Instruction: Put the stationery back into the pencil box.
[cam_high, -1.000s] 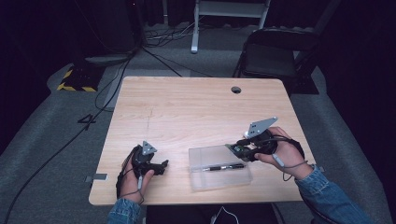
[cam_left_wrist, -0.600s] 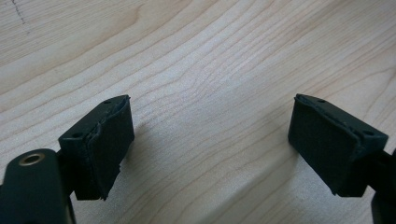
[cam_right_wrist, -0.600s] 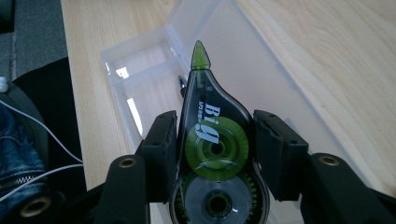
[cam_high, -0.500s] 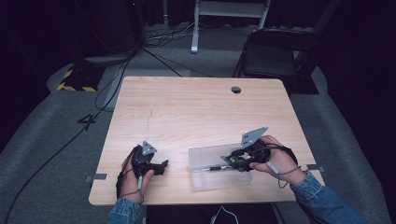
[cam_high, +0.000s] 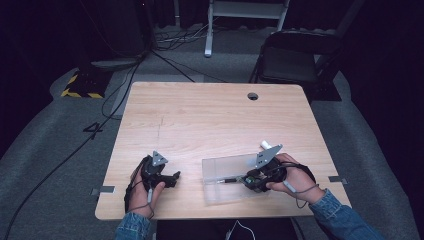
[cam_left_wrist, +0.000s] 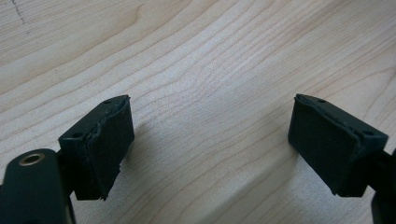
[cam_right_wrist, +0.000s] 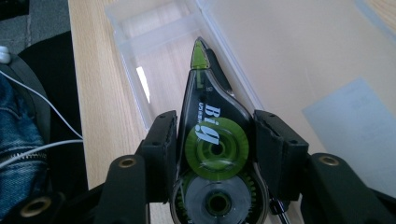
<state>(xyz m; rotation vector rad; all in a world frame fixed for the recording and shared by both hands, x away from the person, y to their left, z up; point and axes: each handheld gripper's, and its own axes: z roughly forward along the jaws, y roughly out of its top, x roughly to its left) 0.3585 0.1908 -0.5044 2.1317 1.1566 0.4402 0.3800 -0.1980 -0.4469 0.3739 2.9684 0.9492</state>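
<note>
My right gripper (cam_right_wrist: 215, 144) is shut on a black correction-tape roller (cam_right_wrist: 212, 126) with a green wheel and a green tip. The tip points into a compartment of a clear plastic box (cam_right_wrist: 154, 28). A dark pen-like item (cam_right_wrist: 215, 63) lies just beyond the roller. In the high view the right gripper (cam_high: 248, 180) is low over the clear box (cam_high: 220, 167) at the table's front right. At the front left, my left gripper (cam_high: 172, 177) rests on the wood. Its jaws stand wide apart in the left gripper view (cam_left_wrist: 210, 140), with bare wood between them.
The box's clear lid (cam_right_wrist: 289, 60) lies open beside it and carries a pale label (cam_right_wrist: 355, 121). A small white item (cam_high: 263, 145) stands just behind the right gripper. The table's front edge (cam_high: 200, 216) is close. A cable hole (cam_high: 253, 96) is at the far side, with a chair (cam_high: 290, 62) beyond.
My right gripper has come down, leftward and toward the person, bringing the roller over the box. The left gripper has stayed in place.
</note>
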